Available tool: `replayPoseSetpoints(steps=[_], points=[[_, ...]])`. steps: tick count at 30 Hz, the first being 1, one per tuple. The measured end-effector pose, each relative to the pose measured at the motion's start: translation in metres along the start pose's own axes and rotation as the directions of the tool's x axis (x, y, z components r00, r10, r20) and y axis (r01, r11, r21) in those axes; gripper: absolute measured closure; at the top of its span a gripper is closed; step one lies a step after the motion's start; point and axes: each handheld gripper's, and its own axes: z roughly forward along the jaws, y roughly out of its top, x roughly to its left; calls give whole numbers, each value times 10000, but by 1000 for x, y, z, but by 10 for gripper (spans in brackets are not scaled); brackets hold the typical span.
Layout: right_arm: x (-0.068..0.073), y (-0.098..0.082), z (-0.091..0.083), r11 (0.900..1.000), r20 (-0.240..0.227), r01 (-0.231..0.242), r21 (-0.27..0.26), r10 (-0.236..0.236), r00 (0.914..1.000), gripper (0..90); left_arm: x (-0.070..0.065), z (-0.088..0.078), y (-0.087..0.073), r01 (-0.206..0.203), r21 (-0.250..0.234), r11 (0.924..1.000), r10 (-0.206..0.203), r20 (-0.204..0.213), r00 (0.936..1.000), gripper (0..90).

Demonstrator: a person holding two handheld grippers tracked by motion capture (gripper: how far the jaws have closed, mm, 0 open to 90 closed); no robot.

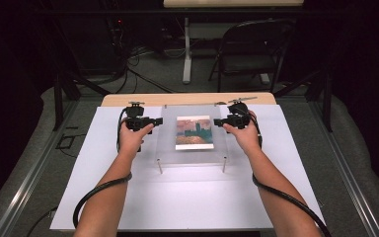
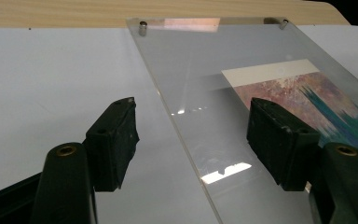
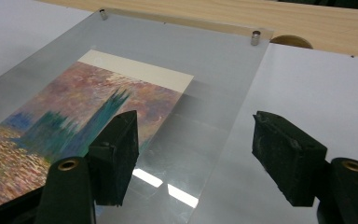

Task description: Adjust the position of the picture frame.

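Clear acrylic frame (image 1: pixel 193 133) on four metal standoffs, flat on white board (image 1: pixel 103 163) mid-table, holding painted print of teal towers against pink sky (image 1: pixel 193 132). Left gripper (image 1: pixel 154 122) over frame's left edge, jaws spread wide, one either side of edge, nothing pinched. Right gripper (image 1: pixel 217 122) mirrors it over right edge, jaws equally wide, gripping nothing. Wooden tabletop (image 1: pixel 187 98) shows beyond board.

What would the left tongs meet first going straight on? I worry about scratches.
Probably the left edge of the clear acrylic frame, which lies between the open left tongs; depth is unclear.
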Motion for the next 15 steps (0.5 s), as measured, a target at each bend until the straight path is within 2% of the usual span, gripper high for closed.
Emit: replayPoseSetpoints(steps=[10,15], points=[[1,-3,10,9996,-65,-26,287,28,10000,309,-5,13,-3,82,99,9999,-83,130,9999,322],[-1,-4,14,9990,-220,-240,367,248,9994,291,-9,18,-5,160,295,9994,-168,276,9995,306]])
